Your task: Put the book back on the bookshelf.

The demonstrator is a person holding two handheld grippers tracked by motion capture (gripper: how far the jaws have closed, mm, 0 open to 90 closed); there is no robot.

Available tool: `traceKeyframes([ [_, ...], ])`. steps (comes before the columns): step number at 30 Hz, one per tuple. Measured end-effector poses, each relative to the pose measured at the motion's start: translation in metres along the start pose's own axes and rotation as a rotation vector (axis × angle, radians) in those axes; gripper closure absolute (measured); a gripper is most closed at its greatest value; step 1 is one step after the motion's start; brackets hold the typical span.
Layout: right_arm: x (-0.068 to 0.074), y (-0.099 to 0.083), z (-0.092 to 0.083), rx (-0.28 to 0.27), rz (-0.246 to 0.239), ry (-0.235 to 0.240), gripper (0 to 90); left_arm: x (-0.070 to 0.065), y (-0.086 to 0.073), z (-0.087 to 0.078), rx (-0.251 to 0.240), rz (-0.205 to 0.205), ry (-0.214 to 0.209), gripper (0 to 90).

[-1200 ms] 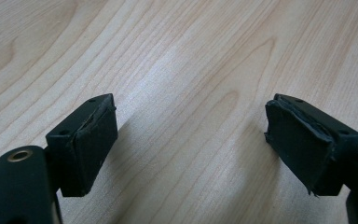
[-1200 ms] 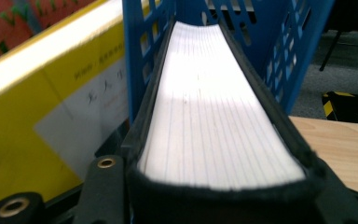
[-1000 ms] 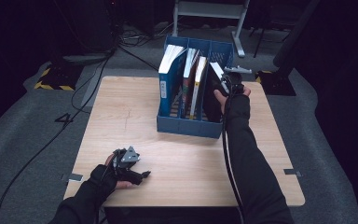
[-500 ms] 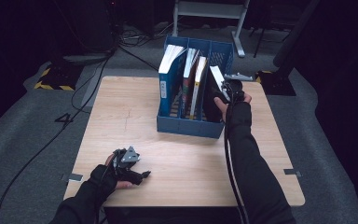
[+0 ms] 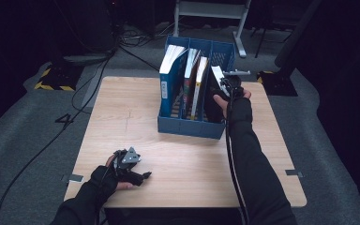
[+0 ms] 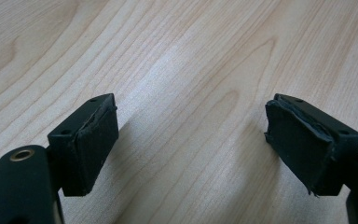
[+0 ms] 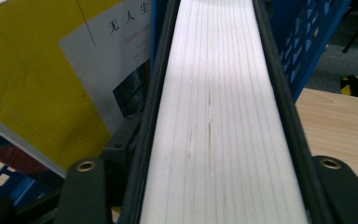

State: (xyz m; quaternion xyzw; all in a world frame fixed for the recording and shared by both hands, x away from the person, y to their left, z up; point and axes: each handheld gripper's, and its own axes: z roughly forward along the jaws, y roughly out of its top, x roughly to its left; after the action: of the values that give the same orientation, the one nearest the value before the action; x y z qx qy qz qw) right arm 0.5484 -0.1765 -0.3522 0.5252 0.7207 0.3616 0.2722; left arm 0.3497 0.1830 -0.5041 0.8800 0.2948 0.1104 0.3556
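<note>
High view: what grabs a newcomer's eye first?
The blue file rack at the table's far side, holding upright books. The right tool is at the black book in the rightmost slot; its jaws have just been opening, with the book's white page edge between them. The left tool lies open on bare wood at the near left corner.

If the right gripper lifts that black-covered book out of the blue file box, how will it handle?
The black-covered book looks thick, so probably stiff and fairly heavy. Its smooth covers may slip between the right gripper jaws. It leans in the blue file box, so it could tip sideways.
</note>
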Motion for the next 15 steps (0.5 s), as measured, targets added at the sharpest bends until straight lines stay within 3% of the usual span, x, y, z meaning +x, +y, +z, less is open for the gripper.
traceKeyframes([
  [5, 0.0033, 0.0017, -0.0022, -0.024, -0.032, -0.055, 50.4, 0.0001, 0.0001, 0.0001, 0.000, 0.001, -0.002, 17.0],
  [15, 0.0064, 0.0095, -0.0006, -0.058, -0.022, -0.090, 52.4, -0.0002, 0.0000, 0.0000, 0.000, 0.005, -0.003, 17.3],
])
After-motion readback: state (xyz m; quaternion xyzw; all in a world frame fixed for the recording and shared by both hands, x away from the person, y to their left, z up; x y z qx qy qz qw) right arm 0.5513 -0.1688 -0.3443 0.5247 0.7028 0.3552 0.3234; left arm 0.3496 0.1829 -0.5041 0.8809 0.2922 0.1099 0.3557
